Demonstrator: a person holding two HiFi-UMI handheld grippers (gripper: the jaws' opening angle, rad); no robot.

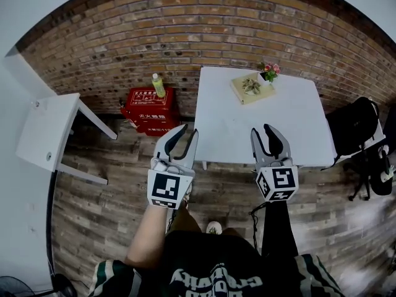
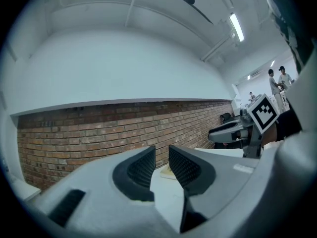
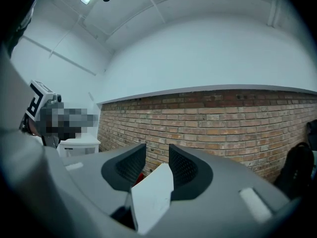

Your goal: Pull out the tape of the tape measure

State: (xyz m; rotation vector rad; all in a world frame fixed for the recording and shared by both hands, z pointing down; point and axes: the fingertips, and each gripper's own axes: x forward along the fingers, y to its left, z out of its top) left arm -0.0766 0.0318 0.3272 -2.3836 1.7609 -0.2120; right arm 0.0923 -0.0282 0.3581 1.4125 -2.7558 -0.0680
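One white bench (image 1: 260, 129) fills the upper middle, left tongs (image 1: 189, 130) and right tongs (image 1: 260, 129) below it both gape empty, and its tan board (image 1: 246, 94) holds an item (image 1: 252, 85) too small to call the tape measure.

The brick wall (image 1: 204, 17) is red-brown, the square table (image 1: 247, 135) white, the plastic box (image 1: 148, 107) red, the left gripper (image 1: 189, 130) and right gripper (image 1: 260, 129) grey with black-and-white markers.
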